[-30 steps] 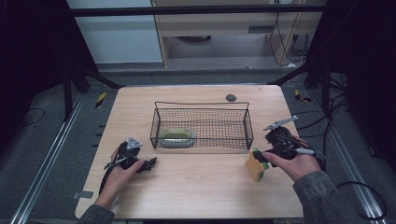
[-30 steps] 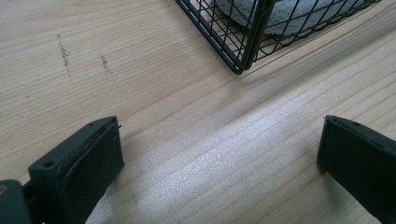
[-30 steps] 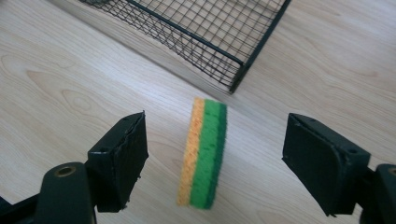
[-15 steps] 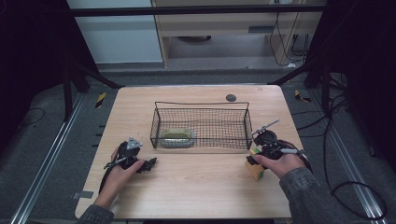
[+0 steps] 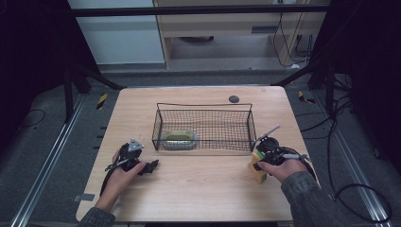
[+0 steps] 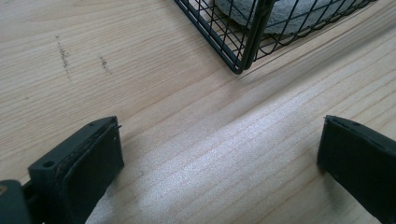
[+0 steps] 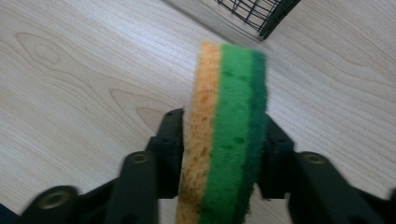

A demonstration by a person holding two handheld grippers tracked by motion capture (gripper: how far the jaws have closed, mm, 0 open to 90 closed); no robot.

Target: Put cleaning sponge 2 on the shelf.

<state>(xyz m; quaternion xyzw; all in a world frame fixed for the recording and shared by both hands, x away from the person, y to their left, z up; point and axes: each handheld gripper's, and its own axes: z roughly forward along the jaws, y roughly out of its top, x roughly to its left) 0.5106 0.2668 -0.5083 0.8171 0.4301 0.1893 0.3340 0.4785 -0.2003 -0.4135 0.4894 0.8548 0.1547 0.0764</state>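
An orange and green sponge (image 5: 258, 173) (image 7: 224, 135) stands on edge on the wooden table (image 5: 203, 198), just off the right front corner of a black wire basket (image 5: 203, 105). My right gripper (image 5: 261, 158) (image 7: 219, 126) is shut on the sponge; its jaws have just been closing and now press both of its faces. My left gripper (image 5: 147, 168) (image 6: 219, 158) rests on the table left of the basket, open, with bare wood between its jaws. The basket's near corner (image 6: 243, 46) lies just ahead of it.
A flat grey-green object (image 5: 178, 138) (image 6: 280, 14) lies in the basket's left half. A small black round thing (image 5: 233, 99) sits near the table's far edge. Cables trail off the right side of the table.
The right gripper has come down and leftward onto the sponge and its jaws have closed on it. The left gripper has stayed still.
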